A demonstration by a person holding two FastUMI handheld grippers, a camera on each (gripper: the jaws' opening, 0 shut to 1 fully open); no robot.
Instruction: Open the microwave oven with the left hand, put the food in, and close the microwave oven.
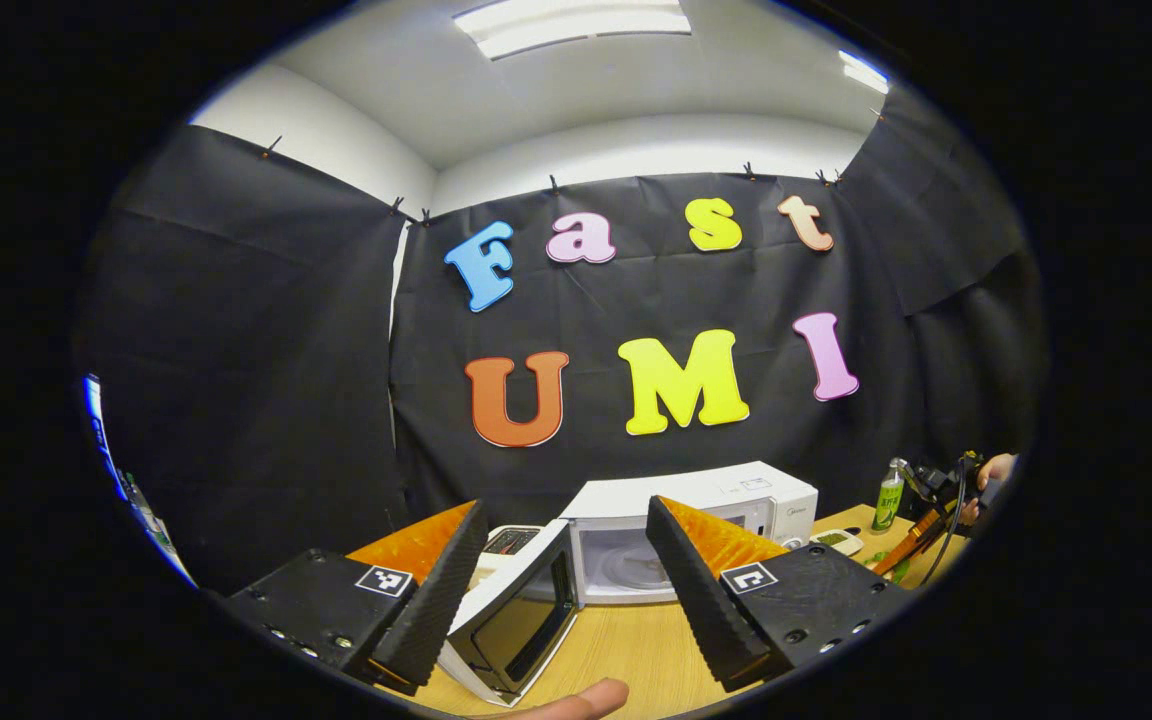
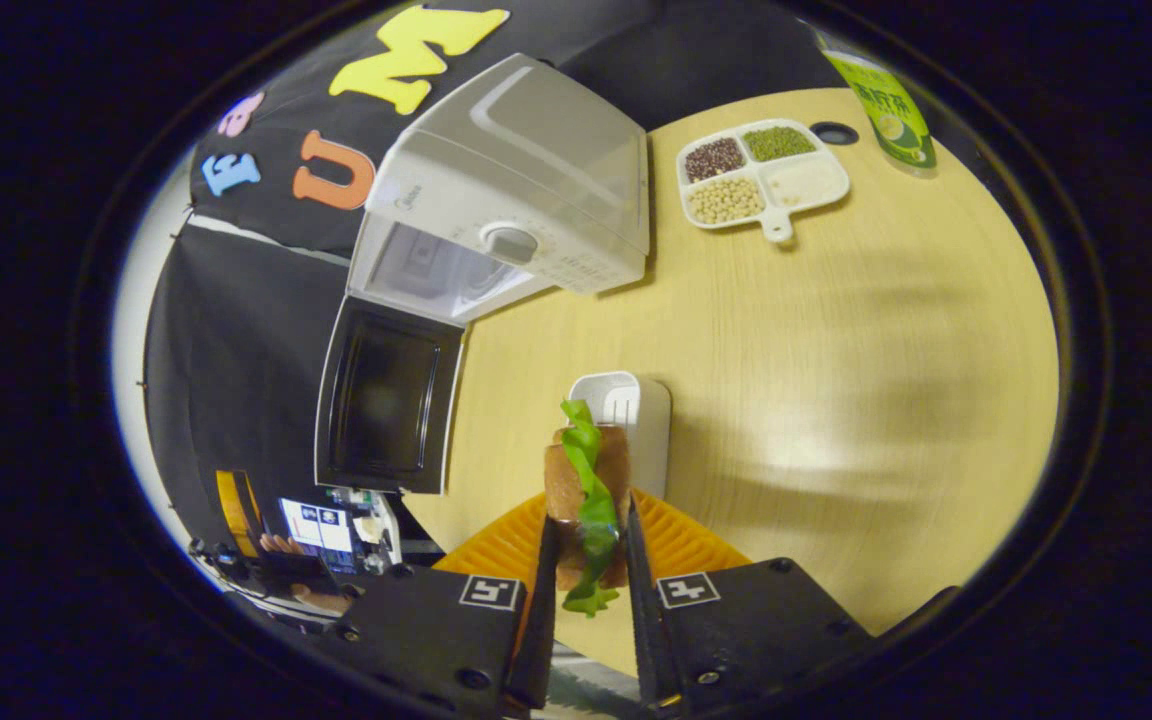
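Note:
The white microwave (image 1: 701, 500) stands on the wooden table (image 1: 636, 650) with its door (image 1: 516, 625) swung wide open and the cavity showing. My left gripper (image 1: 566, 570) hangs open in front of it, with nothing between its fingers. In the right gripper view the microwave (image 2: 516, 190) and its open door (image 2: 386, 400) lie to the upper left. My right gripper (image 2: 588, 560) is shut on the food (image 2: 586, 480), a brown sandwich with green lettuce, held above the table. Far right in the left gripper view, the other gripper (image 1: 921, 535) and a hand (image 1: 994, 470) are visible.
A small white holder (image 2: 636, 410) stands on the table (image 2: 836, 350) just past the food. A white divided dish of beans and grains (image 2: 761, 175) and a green bottle (image 2: 886, 100) sit beyond the microwave. A fingertip (image 1: 586, 698) shows at the bottom of the left gripper view.

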